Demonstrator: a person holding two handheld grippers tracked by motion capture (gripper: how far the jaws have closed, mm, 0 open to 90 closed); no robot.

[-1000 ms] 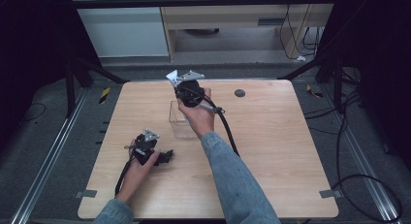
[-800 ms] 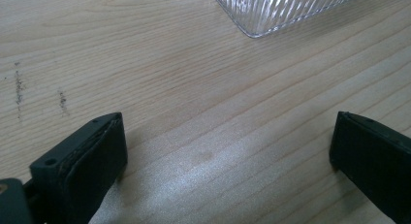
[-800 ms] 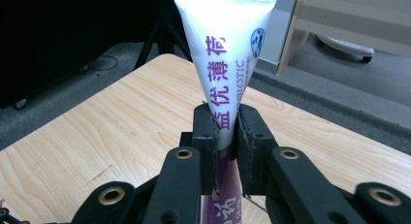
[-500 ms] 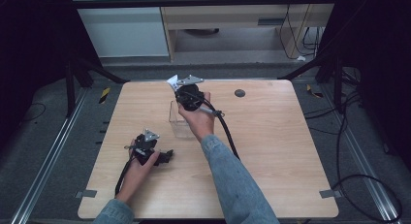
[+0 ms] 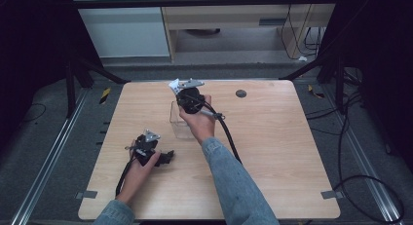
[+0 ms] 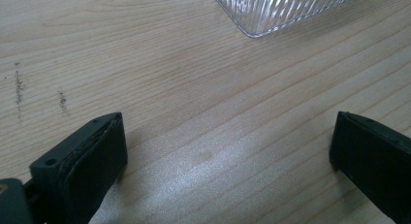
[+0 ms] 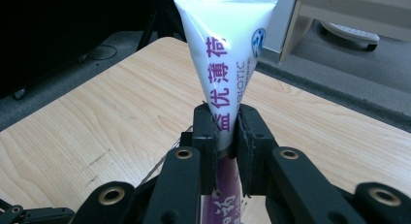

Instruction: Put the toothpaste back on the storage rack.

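A wooden table is set on a grey floor, with dark stands at both sides and a pale cabinet behind it.

High view: A clear box is placed left of the table's centre. The right gripper is held just beyond the box, at its 12 o'clock, by the right hand, whose denim sleeve enters from the bottom edge. A white tube is seen at the gripper's tip, pointing toward 10 o'clock. The left gripper is rested on the table at 7 o'clock from the box, under the left hand. A small dark disc is located at 2 o'clock from the box, near the far edge. A black cable is trailed from the right gripper toward the near edge.

Left gripper view: The two black jaws are set wide apart, with bare table wood between them and nothing gripped. A ribbed corner of the box is seen at 1 o'clock, apart from the jaws.

Right gripper view: The jaws are clamped narrowly on the tube, which rises toward 12 o'clock. The tube is white with purple lettering, and its flat crimped end is at the top. The table edge and grey floor are seen behind it.
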